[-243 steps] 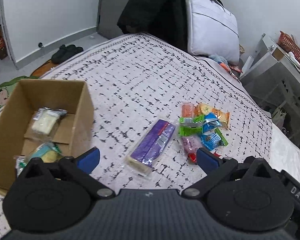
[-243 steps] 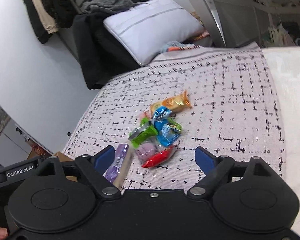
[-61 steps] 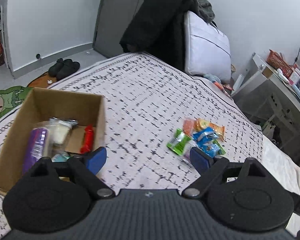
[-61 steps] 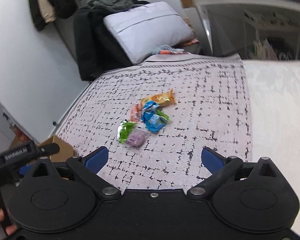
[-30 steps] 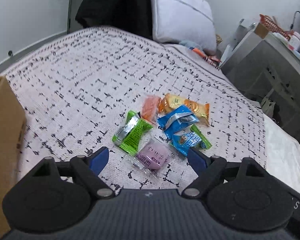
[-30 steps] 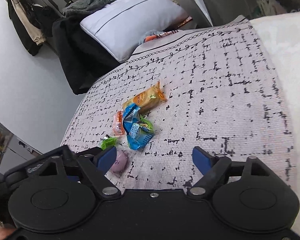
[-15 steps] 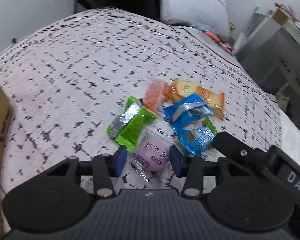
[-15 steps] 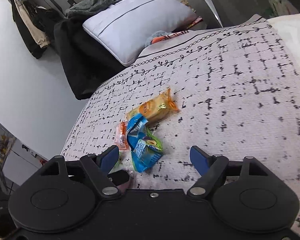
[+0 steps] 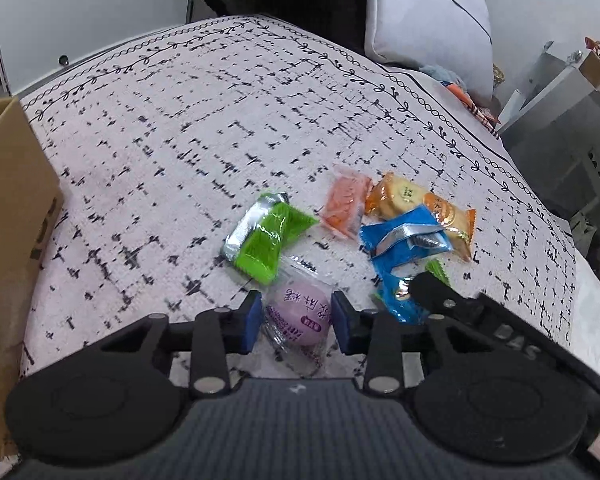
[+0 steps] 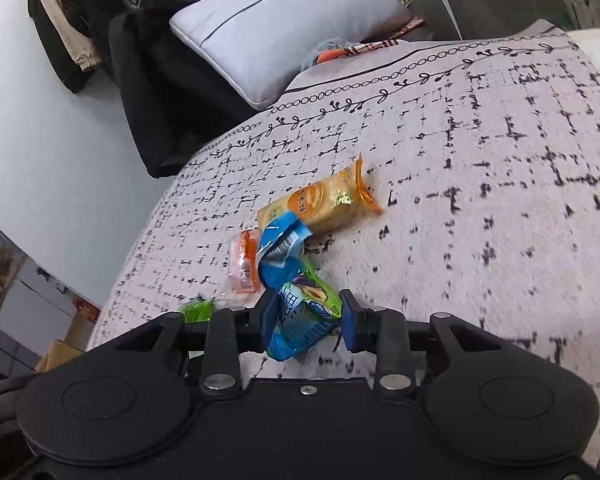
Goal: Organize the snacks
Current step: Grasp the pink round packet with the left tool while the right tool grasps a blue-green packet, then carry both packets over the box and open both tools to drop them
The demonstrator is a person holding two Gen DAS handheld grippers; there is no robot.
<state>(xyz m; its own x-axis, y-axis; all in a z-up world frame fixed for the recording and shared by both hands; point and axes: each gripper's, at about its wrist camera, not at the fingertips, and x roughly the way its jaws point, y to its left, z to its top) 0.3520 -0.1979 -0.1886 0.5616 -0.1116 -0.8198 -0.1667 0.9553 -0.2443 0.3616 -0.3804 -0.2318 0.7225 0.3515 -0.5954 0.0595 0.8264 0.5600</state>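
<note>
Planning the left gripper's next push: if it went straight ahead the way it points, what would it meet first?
The left gripper already has the purple round snack between its fingers. Beyond that, the green packet lies closest ahead, probably next, though depth is unclear.

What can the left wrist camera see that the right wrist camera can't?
Only the left wrist view shows the round purple snack pinched between the left gripper jaws, and the side of the cardboard box close up. Only the right wrist view shows the right gripper jaws closed on the blue-and-green packet, plus coats hanging on the wall. Both show the orange biscuit packet, the small orange snack, the blue packet, the patterned bedspread and the white pillow.
</note>
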